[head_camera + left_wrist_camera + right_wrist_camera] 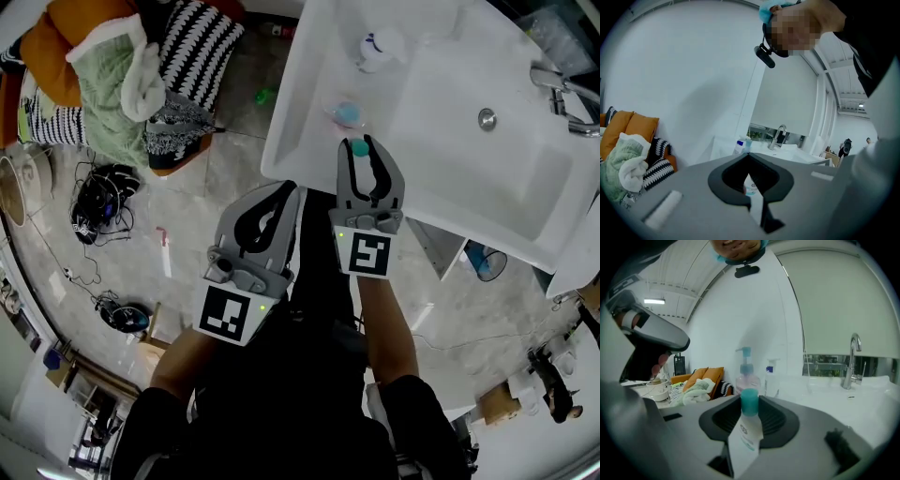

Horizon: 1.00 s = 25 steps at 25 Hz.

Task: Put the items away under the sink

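**Tube in the right claw at the sink's near edge: handling notes**

Position: the right gripper point(364, 148) hangs over the near edge of the white sink point(309, 103), close to its near-left corner. Its jaws pinch a small white tube point(745, 432). The teal cap point(750, 401) sits out at the jaw tips and the flat crimped end points back toward the hand. The tube is carried clear of the sink.

Other claw: the left gripper point(281, 190) is level with the right one, off the sink's near-left corner. Its jaw tips are drawn together. A white pack point(751, 187) with teal print shows in the slot between them. It looks like a second flat tube, but I cannot confirm that.

On the sink: a pump bottle point(746, 373) and a white bottle point(771, 376) stand on the left ledge, just beyond the tube. The space under the sink is not clearly in view.

Handling (judgement):
- The tube is probably light, so weight is no concern.
- The body is soft plastic and will dent under pressure. A hard squeeze would load the cap.
- The skin is smooth and may slide lengthwise.
- The best hold is across the flat of the body just below the cap, where the shoulder is stiffest.
- The crimp is stiff but thin, so it makes a poor hold.
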Each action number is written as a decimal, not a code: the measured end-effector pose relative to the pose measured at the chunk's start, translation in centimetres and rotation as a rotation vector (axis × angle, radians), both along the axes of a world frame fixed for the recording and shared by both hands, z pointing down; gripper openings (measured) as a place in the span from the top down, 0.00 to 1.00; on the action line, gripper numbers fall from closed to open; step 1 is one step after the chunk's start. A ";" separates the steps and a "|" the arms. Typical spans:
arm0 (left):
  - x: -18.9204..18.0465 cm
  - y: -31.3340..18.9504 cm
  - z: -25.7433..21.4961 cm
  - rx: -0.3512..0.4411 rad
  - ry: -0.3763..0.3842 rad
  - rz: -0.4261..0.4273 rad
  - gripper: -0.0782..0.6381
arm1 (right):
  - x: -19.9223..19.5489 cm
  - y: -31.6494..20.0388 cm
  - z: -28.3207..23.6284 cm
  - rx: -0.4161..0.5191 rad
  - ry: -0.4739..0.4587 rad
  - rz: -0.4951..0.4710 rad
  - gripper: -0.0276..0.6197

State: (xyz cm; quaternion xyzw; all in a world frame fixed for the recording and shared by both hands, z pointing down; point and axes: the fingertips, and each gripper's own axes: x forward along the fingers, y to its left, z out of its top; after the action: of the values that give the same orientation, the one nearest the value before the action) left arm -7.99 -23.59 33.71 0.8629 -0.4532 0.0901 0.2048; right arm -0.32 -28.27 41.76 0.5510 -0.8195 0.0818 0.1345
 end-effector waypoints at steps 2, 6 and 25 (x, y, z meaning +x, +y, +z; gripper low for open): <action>0.0 0.0 0.0 0.003 -0.001 -0.001 0.88 | 0.1 0.0 0.2 -0.015 0.015 0.000 0.77; 0.2 0.0 -0.2 -0.003 -0.001 0.005 0.88 | 0.3 0.1 0.3 -0.022 0.017 -0.012 0.77; -2.2 3.8 -4.0 0.023 0.013 0.004 0.88 | -1.0 2.8 -3.5 0.020 0.041 -0.015 0.77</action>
State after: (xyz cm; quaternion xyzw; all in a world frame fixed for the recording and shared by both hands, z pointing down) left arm -10.20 -19.82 29.70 0.8667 -0.4510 0.0796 0.1978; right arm -1.32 -25.45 38.31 0.5476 -0.8216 0.0612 0.1465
